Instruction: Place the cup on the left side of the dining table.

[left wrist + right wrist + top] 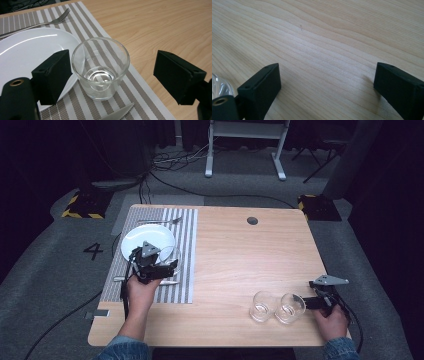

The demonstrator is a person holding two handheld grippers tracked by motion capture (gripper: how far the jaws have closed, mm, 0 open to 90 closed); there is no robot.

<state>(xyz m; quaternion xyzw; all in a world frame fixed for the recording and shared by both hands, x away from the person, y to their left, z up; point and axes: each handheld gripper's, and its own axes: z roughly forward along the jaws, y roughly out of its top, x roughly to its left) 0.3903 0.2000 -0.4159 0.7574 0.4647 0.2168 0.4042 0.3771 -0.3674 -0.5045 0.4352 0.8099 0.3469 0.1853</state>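
High view gives us the wooden table (pixel 240 270), with the striped placemat (pixel 186 245) and white plate (pixel 145 237) at centre left. We judge one glass tumbler (pixel 101 67) already placed beside the plate; our left gripper (pixel 112 75) straddles it, jaws wide, not pressing. Two tumblers (pixel 277 307) wait lower right by our right gripper (pixel 324 87), wide and empty.

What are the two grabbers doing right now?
Left gripper: open, jaws around the glass on the striped mat, not squeezing it.
Right gripper: open, holding nothing.
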